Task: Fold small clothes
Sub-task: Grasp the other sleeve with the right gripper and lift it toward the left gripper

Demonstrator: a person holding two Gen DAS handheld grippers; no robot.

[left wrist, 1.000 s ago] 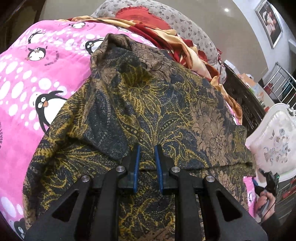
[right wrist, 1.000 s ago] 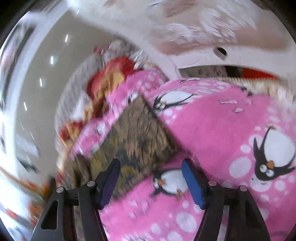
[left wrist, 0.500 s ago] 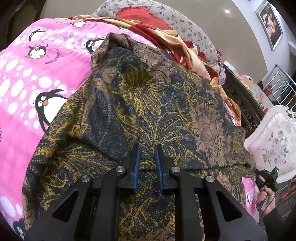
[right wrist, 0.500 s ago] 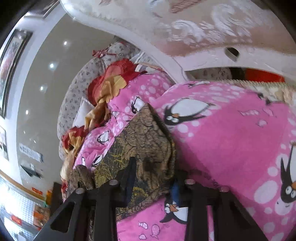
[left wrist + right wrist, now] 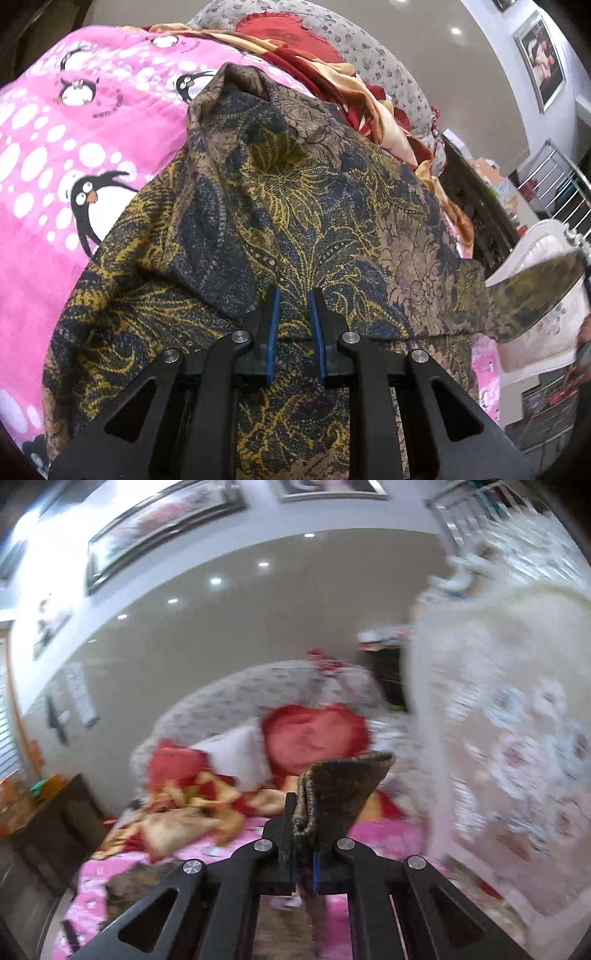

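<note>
A dark batik garment with gold and brown leaf print lies spread on the pink penguin blanket. My left gripper rests low on the garment near its middle fold, its jaws a narrow gap apart with cloth between the blue pads; a firm hold cannot be told. My right gripper is shut on a corner of the garment and holds it lifted off the bed. That lifted corner shows at the right edge of the left wrist view.
A red and gold cloth and a red cushion lie at the far end of the bed against a grey patterned pillow. A white ornate footboard stands close on the right. A dark wooden cabinet stands left.
My right gripper closed on the garment's corner and lifted it, swinging up from the blanket. The left gripper stayed in place on the garment.
</note>
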